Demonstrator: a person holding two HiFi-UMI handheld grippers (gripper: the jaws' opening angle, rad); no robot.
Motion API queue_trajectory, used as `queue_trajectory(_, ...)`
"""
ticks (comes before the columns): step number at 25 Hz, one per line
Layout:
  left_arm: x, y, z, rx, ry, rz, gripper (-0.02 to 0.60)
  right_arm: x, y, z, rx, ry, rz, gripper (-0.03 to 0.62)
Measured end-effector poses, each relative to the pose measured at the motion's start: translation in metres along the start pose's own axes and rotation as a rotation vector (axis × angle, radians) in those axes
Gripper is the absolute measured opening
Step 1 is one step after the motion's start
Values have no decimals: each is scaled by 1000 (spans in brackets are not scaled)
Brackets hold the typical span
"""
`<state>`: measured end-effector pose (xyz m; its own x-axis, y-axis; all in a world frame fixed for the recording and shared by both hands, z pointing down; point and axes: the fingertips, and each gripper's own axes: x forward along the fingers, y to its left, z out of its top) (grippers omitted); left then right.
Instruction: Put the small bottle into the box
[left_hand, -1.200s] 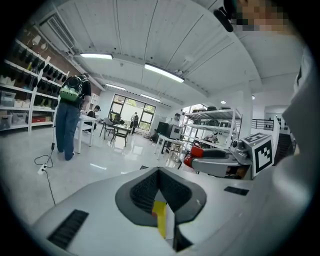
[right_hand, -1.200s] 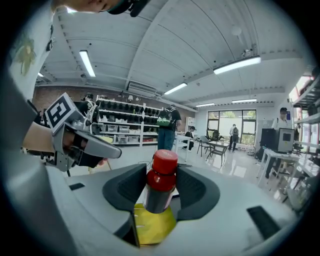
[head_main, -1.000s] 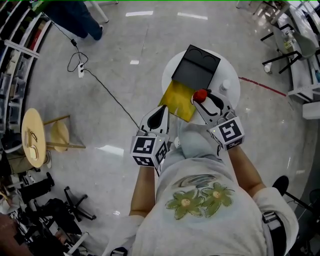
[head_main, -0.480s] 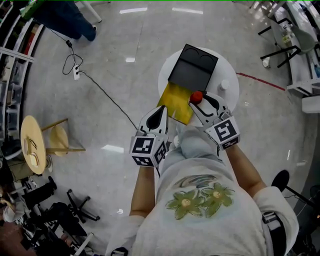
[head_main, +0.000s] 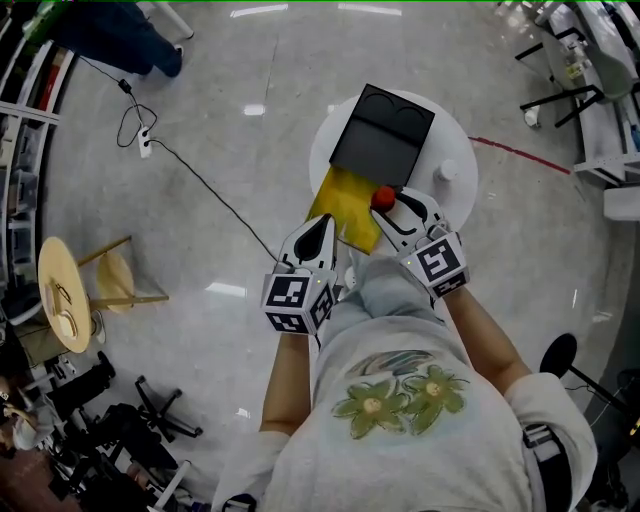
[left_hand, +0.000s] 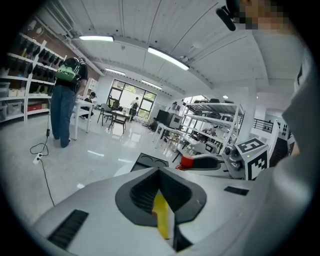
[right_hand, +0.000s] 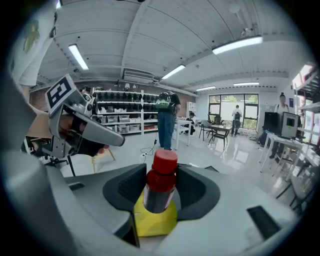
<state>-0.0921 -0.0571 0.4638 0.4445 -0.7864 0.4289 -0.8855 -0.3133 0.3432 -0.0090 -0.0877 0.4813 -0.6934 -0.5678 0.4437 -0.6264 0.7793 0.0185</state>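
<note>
A small bottle with a red cap (head_main: 383, 198) (right_hand: 161, 182) stands upright between the jaws of my right gripper (head_main: 392, 205) (right_hand: 160, 195), which is shut on it. It hangs over the near right corner of the yellow part (head_main: 345, 205) of the box. The box's black part (head_main: 382, 140) lies farther back on the round white table (head_main: 455, 150). My left gripper (head_main: 322, 228) (left_hand: 162, 220) is shut on nothing, its tip at the near left edge of the yellow part. The left gripper view shows the red cap (left_hand: 187, 161) off to the right.
A small white object (head_main: 447, 171) sits on the table right of the box. On the floor, a cable runs to a power strip (head_main: 145, 145). A wooden stool (head_main: 70, 290) stands at the left. A person in jeans (head_main: 110, 30) stands at the far left.
My right gripper has carried the bottle a little left and away from me, onto the yellow part's corner. The left gripper has stayed where it was.
</note>
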Motion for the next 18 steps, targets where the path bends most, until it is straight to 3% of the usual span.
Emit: queue_trajectory(18,28,29,-11,-29,63,27,0,44,-10,-46,10,105,39,187)
